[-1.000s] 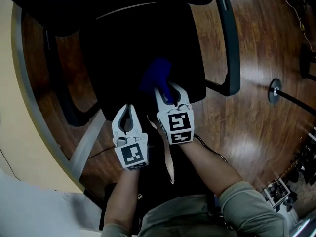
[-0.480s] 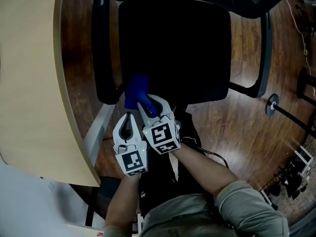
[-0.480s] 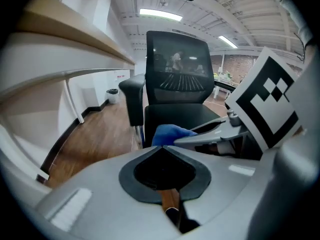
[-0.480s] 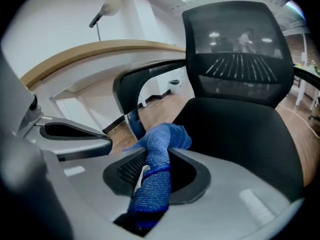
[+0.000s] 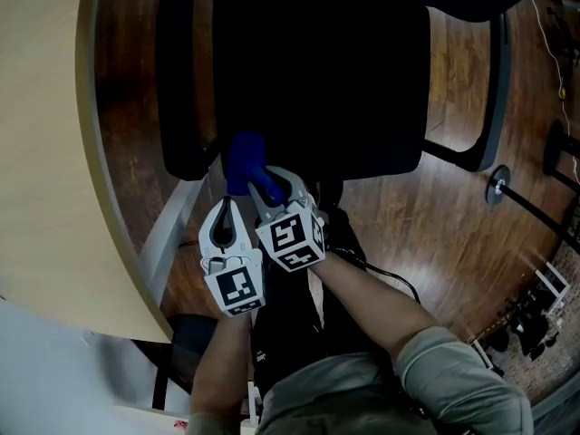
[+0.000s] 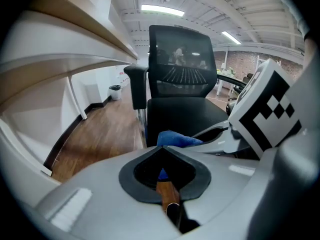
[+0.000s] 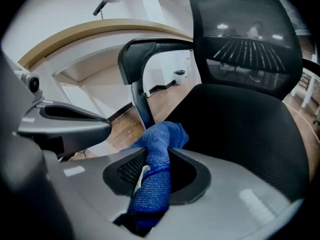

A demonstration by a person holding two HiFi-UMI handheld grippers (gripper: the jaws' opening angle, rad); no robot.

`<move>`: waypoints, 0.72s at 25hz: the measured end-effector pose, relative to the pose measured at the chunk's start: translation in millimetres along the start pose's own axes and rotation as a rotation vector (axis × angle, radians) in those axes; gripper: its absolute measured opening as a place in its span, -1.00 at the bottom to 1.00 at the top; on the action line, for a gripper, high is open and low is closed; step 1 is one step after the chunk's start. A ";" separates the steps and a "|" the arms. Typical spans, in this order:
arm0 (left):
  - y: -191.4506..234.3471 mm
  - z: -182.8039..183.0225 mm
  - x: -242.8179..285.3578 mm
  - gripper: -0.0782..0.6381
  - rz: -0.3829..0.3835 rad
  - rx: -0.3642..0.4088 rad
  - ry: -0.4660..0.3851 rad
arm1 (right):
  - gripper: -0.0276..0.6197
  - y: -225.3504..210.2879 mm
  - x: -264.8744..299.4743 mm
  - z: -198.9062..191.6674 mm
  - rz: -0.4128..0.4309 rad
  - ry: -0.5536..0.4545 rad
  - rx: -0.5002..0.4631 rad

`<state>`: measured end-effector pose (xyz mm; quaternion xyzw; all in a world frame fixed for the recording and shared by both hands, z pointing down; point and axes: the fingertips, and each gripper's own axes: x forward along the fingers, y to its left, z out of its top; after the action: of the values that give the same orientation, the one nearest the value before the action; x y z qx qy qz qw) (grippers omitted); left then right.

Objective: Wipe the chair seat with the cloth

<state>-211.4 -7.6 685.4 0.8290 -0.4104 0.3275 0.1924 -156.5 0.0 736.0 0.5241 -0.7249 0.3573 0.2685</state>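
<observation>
**Blue cloth pinched at the seat's near corner**

The cloth [image 5: 245, 161] is a blue, nubby microfibre piece, bunched into a narrow roll. It runs up through the jaws of the right gripper [image 5: 264, 178], which are closed on it, and only a rumpled tip pokes out beyond them. That tip sits at the near corner of the black chair seat [image 5: 317, 80], on the person's left, just beside the armrest [image 5: 186, 80]. Whether it presses on the fabric I cannot tell.

The risk, as I judge it, is twofold. A tip this small covers little seat per stroke, and drag on the textured upholstery could tug the roll out of the grip or carry it off the seat edge.

The left gripper [image 5: 226, 208] hangs close alongside with its jaws together and empty — near enough to knock the right one. The curved counter [image 5: 45, 152] lies further left.
</observation>
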 end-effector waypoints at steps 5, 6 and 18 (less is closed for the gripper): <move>-45.9 14.2 9.9 -0.77 -0.065 0.058 0.010 | -0.59 -43.0 -28.2 -13.5 -0.060 -0.002 0.058; -57.2 18.3 12.5 -0.77 -0.078 0.071 0.008 | -0.59 -53.1 -35.5 -17.3 -0.073 -0.002 0.070; -227.1 57.8 43.8 -0.77 -0.293 0.215 -0.029 | -0.59 -199.1 -142.6 -101.3 -0.302 0.019 0.241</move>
<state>13.6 67.9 663.5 0.9004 -0.2507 0.3260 0.1420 78.2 123.1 735.0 0.6520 -0.5874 0.4020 0.2613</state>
